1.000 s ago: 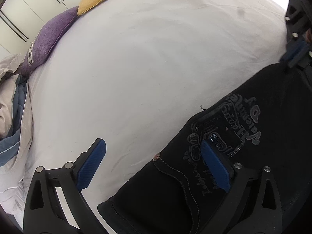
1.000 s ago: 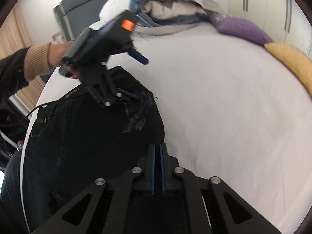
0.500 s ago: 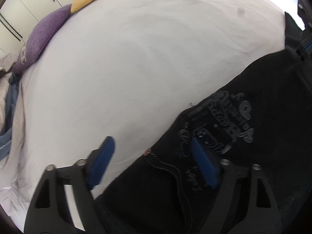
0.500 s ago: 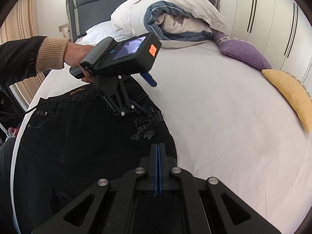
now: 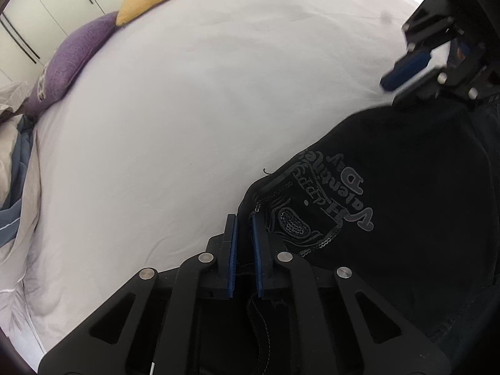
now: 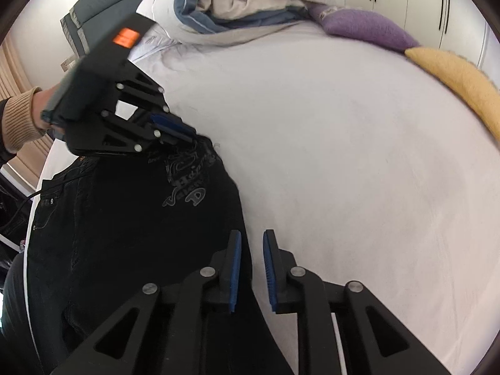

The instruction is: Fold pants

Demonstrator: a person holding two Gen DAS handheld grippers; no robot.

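Observation:
Black pants [image 5: 406, 212] with grey printed lettering lie on the white bed sheet [image 5: 187, 125]; they also show in the right wrist view [image 6: 140, 234]. My left gripper [image 5: 243, 222] is shut on the pants' edge beside the print, with fabric between its blue pads; it shows in the right wrist view [image 6: 187, 134]. My right gripper [image 6: 251, 237] is slightly open over the pants' right edge, nothing held; it shows in the left wrist view [image 5: 406, 72].
A purple pillow [image 6: 365, 28] and a yellow pillow [image 6: 459, 78] lie at the bed's far side by white wardrobes. A rolled blue and beige duvet [image 6: 243, 6] sits by the grey headboard [image 6: 90, 15]. The bed edge runs along the left.
My left gripper closed from wide open onto the pants' edge. My right gripper went from shut to slightly open and let go of the pants.

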